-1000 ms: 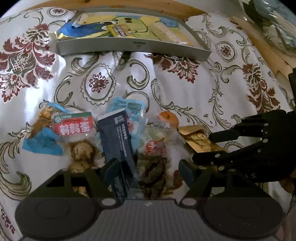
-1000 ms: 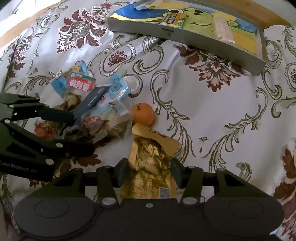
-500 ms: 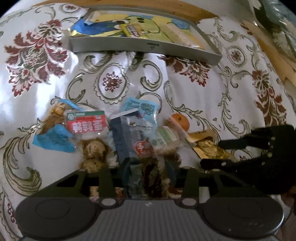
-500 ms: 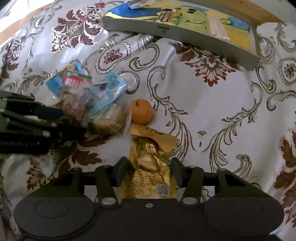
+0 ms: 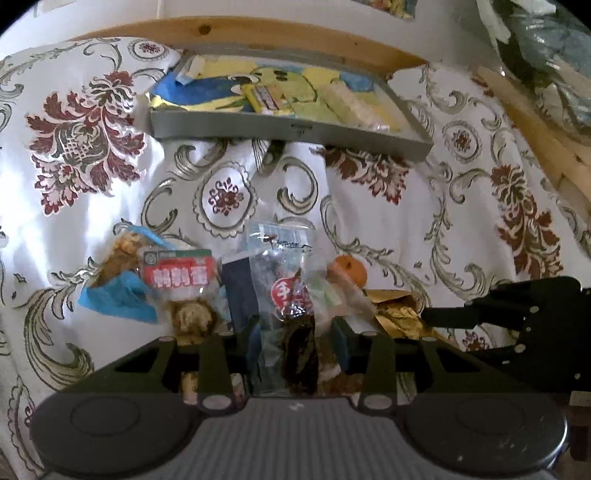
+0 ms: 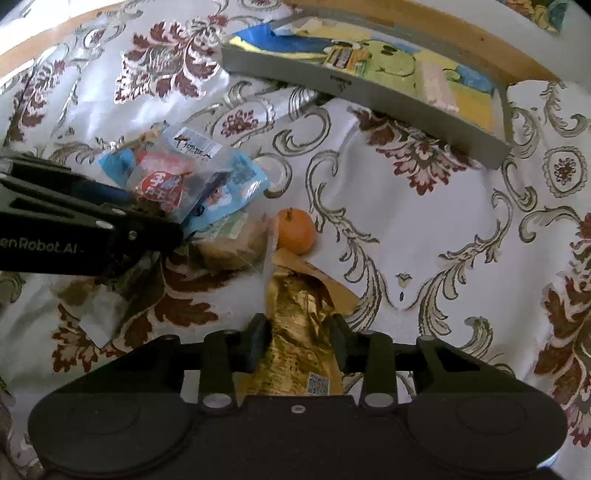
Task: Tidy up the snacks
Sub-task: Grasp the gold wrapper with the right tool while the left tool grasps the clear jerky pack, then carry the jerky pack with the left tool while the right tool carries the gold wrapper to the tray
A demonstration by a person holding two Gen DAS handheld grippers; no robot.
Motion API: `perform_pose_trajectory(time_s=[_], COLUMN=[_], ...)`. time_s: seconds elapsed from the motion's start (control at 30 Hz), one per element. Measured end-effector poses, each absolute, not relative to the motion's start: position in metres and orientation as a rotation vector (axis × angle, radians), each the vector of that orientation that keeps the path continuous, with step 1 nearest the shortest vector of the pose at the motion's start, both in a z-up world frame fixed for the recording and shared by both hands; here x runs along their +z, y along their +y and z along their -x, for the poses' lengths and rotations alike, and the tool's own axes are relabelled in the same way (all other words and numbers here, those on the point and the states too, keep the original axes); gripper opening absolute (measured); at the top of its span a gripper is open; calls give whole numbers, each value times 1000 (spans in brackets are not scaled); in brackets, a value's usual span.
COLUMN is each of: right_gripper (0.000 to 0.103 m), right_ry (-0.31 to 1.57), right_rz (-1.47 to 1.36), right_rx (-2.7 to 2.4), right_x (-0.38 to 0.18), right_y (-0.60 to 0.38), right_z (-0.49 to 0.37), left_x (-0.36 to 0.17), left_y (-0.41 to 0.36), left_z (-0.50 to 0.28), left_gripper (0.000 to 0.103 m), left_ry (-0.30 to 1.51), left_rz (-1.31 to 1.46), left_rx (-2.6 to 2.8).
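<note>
Lifted off the snack pile since a second ago: clear packet (image 5: 291,295), pinched in left gripper (image 5: 295,332). Gold pouch (image 6: 299,332) flat on cloth, between right gripper (image 6: 299,339) jaws, seemingly clamped. Should carry straight to gray tray (image 5: 288,129), avoiding the orange (image 5: 347,269).

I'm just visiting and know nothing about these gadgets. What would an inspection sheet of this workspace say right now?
Surface: floral tablecloth, wrinkled.
Job's things: grey tray at the far side holding a few packets; snack pile nearer; small orange beside the pile.
Clutter: nothing seen beyond the snacks.
Grippers: left gripper shut on a clear snack packet; right gripper around a gold foil pouch, grip cannot be confirmed.
Cables: nothing seen.
Surroundings: wooden edge behind the tray.
</note>
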State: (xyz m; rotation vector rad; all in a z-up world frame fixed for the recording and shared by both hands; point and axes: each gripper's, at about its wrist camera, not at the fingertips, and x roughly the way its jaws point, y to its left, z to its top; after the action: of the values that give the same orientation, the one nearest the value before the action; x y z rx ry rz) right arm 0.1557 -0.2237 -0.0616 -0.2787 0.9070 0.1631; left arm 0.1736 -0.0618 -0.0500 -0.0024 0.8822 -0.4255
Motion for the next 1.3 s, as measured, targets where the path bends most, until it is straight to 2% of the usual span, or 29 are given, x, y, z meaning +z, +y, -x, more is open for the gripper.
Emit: perform_pose_trajectory(time_s=[0.17,0.5,0.57,1.3], right_gripper=[30,29,22,21], right_ry=[880,881,868,665], right_rz=[277,256,247,190], right_rx=[140,120,115,94], right_x=[-57,-56,-53,-8], right_y=[-224,-226,-227,-228], right_z=[-152,-151,-150,-139], left_x=[-48,-49,-47,-34], left_y=[-58,-56,-56,-57], left_z=[-176,-175,-175,-175], left_gripper=[44,44,43,43], left_ry=[874,856,847,794], left_rz=[32,59,66,106], left_rx=[-422,-425,-430,-442])
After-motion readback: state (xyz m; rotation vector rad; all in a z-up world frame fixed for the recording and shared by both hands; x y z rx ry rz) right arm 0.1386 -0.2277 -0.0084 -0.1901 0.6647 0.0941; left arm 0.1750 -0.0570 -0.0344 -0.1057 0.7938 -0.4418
